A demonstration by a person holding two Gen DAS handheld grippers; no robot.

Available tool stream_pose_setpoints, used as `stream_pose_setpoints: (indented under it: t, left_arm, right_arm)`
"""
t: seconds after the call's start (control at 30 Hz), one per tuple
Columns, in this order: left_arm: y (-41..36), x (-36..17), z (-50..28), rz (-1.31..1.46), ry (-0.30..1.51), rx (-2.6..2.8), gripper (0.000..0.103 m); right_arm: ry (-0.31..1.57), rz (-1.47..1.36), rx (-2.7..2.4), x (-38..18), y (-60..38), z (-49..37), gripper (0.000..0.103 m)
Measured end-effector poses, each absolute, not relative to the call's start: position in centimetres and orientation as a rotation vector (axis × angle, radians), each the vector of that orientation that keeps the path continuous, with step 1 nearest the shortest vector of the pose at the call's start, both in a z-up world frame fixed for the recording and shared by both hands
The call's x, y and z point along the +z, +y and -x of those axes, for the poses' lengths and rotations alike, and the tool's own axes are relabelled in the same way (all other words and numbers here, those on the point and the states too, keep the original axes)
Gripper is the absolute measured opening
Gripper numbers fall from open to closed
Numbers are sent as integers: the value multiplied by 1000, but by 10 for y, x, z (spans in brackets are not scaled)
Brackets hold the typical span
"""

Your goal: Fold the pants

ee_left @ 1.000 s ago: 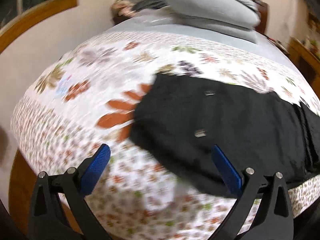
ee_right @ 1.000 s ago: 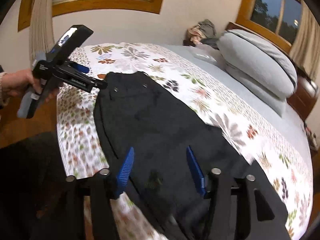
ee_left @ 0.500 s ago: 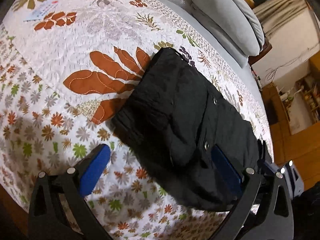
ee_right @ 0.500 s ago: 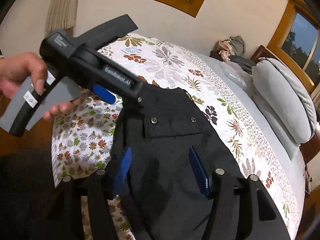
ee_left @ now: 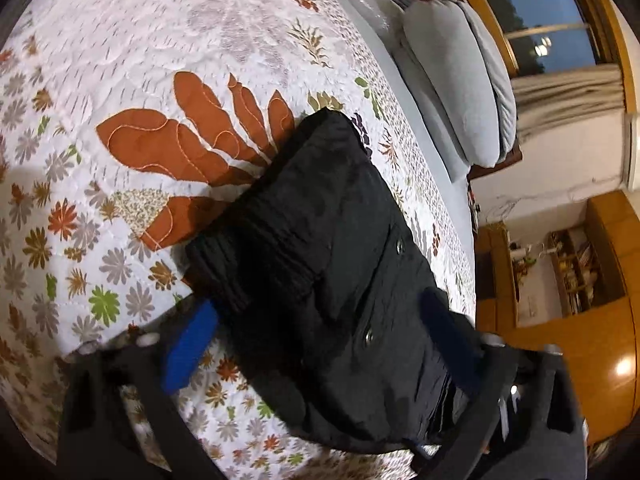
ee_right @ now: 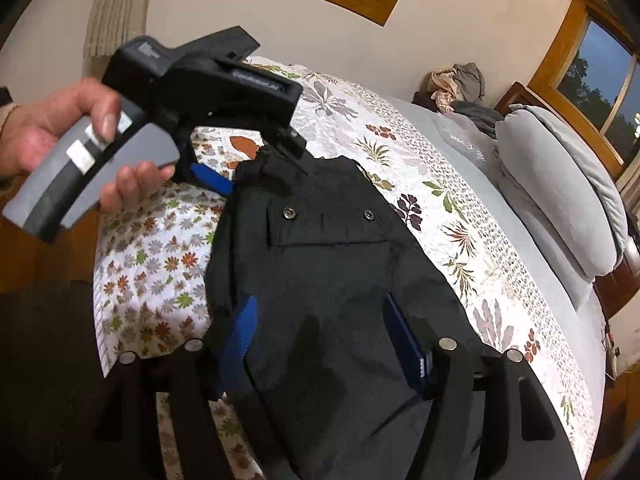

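Black pants (ee_left: pixel 332 264) lie on a floral quilt (ee_left: pixel 168 52), waistband end toward the bed's near corner, with two metal snaps on a pocket flap (ee_right: pixel 326 216). My left gripper (ee_left: pixel 320 340) is open, its blue fingers straddling the waistband corner. In the right wrist view the left gripper (ee_right: pixel 224 164) sits at the waistband's far corner, held by a hand (ee_right: pixel 60 128). My right gripper (ee_right: pixel 324 340) is open, its fingers on either side of the pants' middle, low over the cloth.
Grey pillows (ee_right: pixel 560 184) are stacked at the head of the bed. A heap of clothes (ee_right: pixel 456 84) lies by the wall. A wooden shelf unit (ee_left: pixel 568 272) and wooden floor lie beyond the bed's far side. The bed edge (ee_right: pixel 104 288) is just left of the pants.
The left gripper has moved in and down onto the waistband corner, its fingers now around the cloth edge. The right gripper has moved forward along the pants toward the waistband.
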State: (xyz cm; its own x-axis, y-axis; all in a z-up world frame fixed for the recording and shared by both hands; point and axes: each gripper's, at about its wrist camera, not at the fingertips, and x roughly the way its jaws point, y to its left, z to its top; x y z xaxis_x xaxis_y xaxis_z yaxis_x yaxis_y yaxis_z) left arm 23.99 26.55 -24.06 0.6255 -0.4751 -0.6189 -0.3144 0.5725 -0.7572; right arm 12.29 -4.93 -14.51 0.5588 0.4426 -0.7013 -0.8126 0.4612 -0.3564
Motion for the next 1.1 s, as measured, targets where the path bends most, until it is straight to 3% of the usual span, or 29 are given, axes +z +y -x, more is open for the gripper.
stream_pose_setpoints:
  t: [0.03, 0.07, 0.2, 0.33, 0.7, 1.1]
  left_arm:
    - [263, -242, -240, 972, 953, -84, 60]
    - [261, -244, -241, 939, 980, -50, 54]
    - [261, -246, -237, 951, 958, -36, 46]
    - [262, -246, -234, 995, 925, -84, 30]
    - [247, -224, -241, 919, 818, -150, 24]
    - [179, -156, -258, 745, 689, -417, 24]
  right_arm:
    - [571, 742, 821, -146, -50, -124, 68]
    - [573, 745, 815, -148, -50, -125, 68]
    - [586, 730, 800, -150, -52, -130, 70]
    - [598, 710, 799, -150, -53, -134, 72]
    - [625, 658, 761, -146, -64, -149, 73]
    - [629, 526, 687, -128, -95, -174, 73]
